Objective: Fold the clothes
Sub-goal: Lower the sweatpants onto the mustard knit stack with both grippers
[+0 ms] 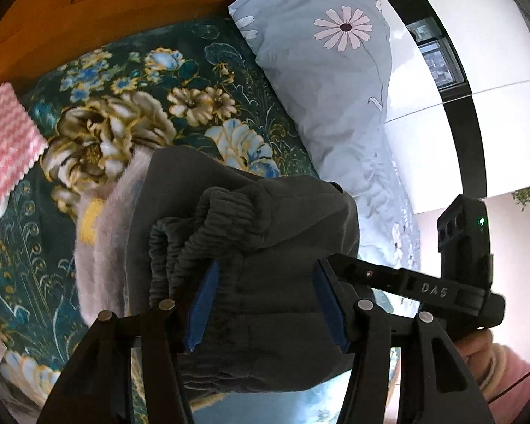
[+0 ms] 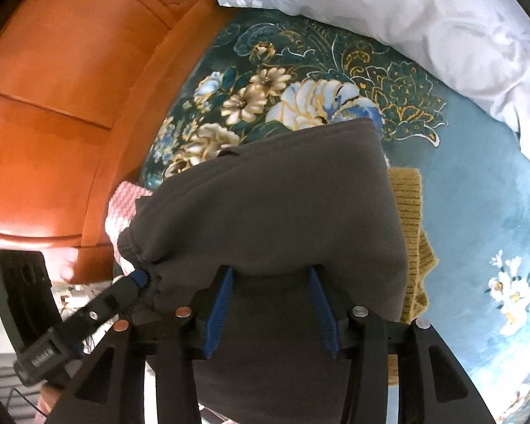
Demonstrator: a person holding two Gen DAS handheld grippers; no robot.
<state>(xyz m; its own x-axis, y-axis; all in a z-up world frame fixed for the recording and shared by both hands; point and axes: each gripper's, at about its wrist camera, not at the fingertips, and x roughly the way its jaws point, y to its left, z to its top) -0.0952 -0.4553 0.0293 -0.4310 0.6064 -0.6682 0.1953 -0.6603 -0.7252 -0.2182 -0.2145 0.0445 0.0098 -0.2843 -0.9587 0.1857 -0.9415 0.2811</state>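
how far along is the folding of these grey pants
Done: the grey pants already look doubled into a compact bundle, elastic waistband stacked in layers. In hand: left gripper and right gripper each straddle the bundle, jaws apart, apparently carrying it over the floral bedspread. Left: set it down. A mustard knit and a pale fleece lie beneath it; whether they're folded is unclear.

Dark grey trousers (image 1: 265, 247) with gathered elastic waistband, bunched and folded over, lying on floral bedspread
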